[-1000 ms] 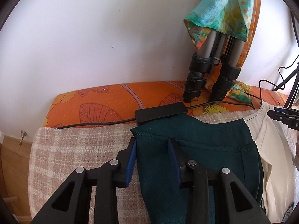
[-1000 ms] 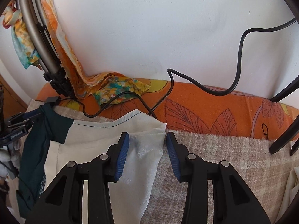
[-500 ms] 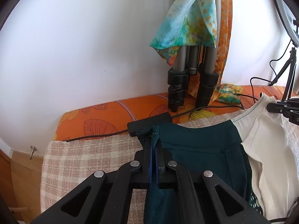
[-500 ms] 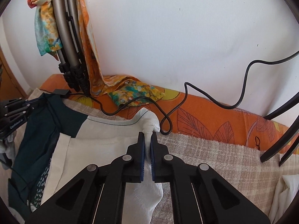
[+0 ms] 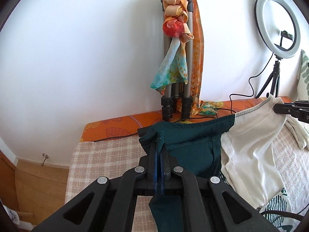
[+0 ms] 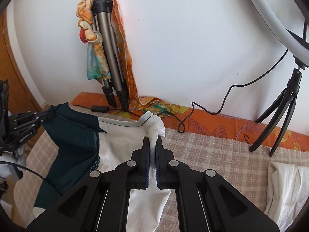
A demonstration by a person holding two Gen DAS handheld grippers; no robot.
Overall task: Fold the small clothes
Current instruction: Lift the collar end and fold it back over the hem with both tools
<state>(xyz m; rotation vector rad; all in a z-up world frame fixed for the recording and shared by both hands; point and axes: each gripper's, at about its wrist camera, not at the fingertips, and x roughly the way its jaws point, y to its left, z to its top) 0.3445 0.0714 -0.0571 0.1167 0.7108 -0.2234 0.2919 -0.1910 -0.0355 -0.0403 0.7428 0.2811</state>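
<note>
A small garment, half dark green (image 5: 191, 145) and half cream (image 5: 249, 147), hangs stretched between my two grippers above a checked cloth (image 5: 108, 154). My left gripper (image 5: 160, 145) is shut on the green corner. My right gripper (image 6: 152, 142) is shut on the cream corner (image 6: 154, 124). In the left wrist view the right gripper (image 5: 289, 109) shows at the right edge, clamped on the cream end. In the right wrist view the left gripper (image 6: 29, 123) holds the green end (image 6: 77, 133) at the left. The garment's lower part drapes down under both grippers.
A folded tripod (image 5: 175, 89) draped with colourful scarves leans on the white wall behind. A ring light (image 5: 278, 25) on a small stand (image 6: 285, 116) is at the right, with cables (image 6: 193, 112) over the orange leaf-print cover (image 6: 222, 123). White cloth (image 6: 287, 187) lies at the right.
Both grippers went from open around the garment's top corners to shut on them, then rose and drew back, lifting the top edge off the checked cloth.
</note>
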